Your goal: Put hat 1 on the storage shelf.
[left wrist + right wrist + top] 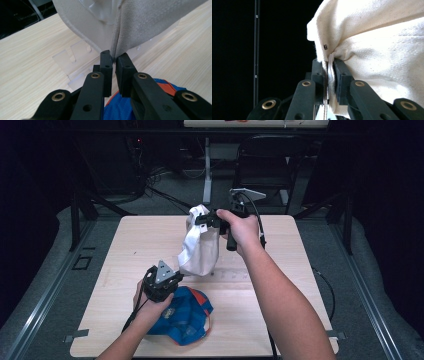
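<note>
Nearest the person, a blue and orange cap [182, 316] lies flat on the near part of the counter [120, 250], just under the left hand. Above its far edge, the left gripper [172, 276] is closed on the bottom edge of a white cap [200, 247]; the left gripper view shows the jaws nearly together with the cloth's low seam [115, 53] pinched at their tips. A clear plastic piece [72, 60] lies on the wood just beyond. Farther off and higher, the right gripper [202, 219] is clamped on the top of the white cap, cloth squeezed between its pads [342, 75], so the cap hangs upright over the middle of the counter. The lift and the two-point hold look done; what seems left is to stretch or shape the white cap and set it down, perhaps by the blue one.
</note>
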Available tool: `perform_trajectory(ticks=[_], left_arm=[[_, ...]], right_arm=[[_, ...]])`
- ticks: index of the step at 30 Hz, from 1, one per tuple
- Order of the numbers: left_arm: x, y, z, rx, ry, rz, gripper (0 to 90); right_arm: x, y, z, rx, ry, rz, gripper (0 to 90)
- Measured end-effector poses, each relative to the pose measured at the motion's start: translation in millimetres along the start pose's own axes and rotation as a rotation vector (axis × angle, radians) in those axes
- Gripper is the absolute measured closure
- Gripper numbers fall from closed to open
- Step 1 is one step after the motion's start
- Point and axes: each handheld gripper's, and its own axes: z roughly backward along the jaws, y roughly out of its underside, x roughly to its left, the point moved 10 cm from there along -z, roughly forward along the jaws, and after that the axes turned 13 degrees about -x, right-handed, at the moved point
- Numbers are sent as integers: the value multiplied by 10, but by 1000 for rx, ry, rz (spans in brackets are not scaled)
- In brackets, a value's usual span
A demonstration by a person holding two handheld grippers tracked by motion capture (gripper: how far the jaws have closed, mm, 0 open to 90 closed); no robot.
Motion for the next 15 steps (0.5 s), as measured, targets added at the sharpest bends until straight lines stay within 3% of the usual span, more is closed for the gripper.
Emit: perform_trajectory(ticks=[5,15], left_arm=[[40,67,15,-17,-3,47,845],[64,130,31,-20,3,81,844]], right_arm=[[-58,27,-30,10,24,14,804],[-141,59,-61,20,41,13,800]])
